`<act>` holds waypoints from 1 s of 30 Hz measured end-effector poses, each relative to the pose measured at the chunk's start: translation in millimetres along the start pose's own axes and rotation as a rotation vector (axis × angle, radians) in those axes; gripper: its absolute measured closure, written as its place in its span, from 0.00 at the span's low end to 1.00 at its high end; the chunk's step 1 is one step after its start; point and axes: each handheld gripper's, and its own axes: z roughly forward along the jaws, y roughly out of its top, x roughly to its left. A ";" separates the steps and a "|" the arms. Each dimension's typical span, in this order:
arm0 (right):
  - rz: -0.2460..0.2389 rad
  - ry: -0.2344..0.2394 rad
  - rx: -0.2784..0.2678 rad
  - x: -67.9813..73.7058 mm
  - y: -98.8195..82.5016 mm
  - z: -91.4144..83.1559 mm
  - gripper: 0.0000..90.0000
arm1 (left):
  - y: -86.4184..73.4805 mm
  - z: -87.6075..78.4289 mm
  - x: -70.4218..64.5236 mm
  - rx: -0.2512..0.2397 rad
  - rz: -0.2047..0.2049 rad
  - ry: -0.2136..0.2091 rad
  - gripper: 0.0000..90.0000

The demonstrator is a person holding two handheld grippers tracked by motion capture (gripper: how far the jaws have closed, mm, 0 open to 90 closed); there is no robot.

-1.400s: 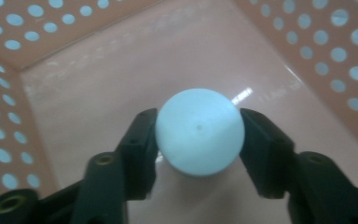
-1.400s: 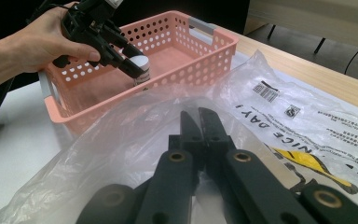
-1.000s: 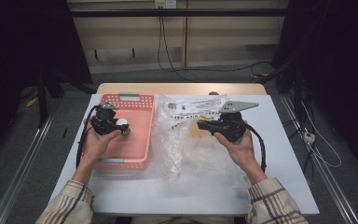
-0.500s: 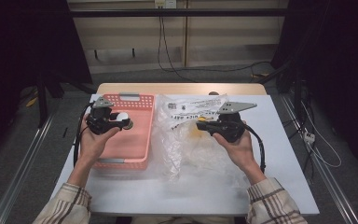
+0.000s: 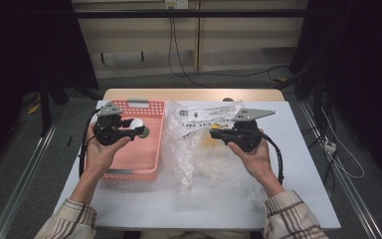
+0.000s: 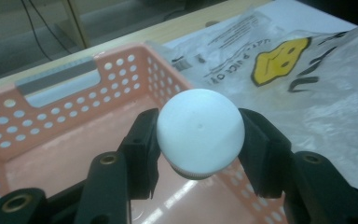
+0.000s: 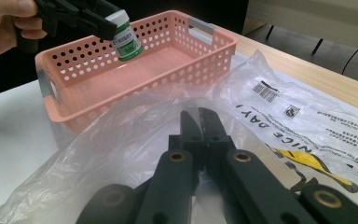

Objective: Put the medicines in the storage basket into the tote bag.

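Gripping a white-capped bottle (image 6: 199, 134) with the left hand-held gripper (image 5: 129, 128) above the pink basket (image 5: 151, 164) at the worktop's (image 5: 144, 209) left, pinching the clear plastic bag (image 7: 121, 140) in the closed right hand-held gripper (image 7: 199, 122) just right of it.

A: Basket (image 5: 129, 159): how is it coloured?
B: Salmon pink, perforated with round holes; grey handle inserts are fitted.
A: Bottle (image 7: 125, 36)?
B: White cap, green label.
A: Bag (image 7: 279, 116)?
B: Clear plastic, printed in black, with a yellow face.
A: Sleeves (image 5: 293, 219)?
B: Plaid, beige with dark lines.
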 end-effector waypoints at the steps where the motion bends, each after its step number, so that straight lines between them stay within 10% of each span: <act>1: -0.001 0.000 0.001 -0.1 0.0 0.0 1.00 | 1.2 -0.9 -2.4 -0.007 0.000 -0.009 0.57; 30: -0.002 -0.009 -0.003 -1.1 -0.1 -1.1 1.00 | 25.7 -6.7 -82.2 -0.072 0.123 -0.190 0.57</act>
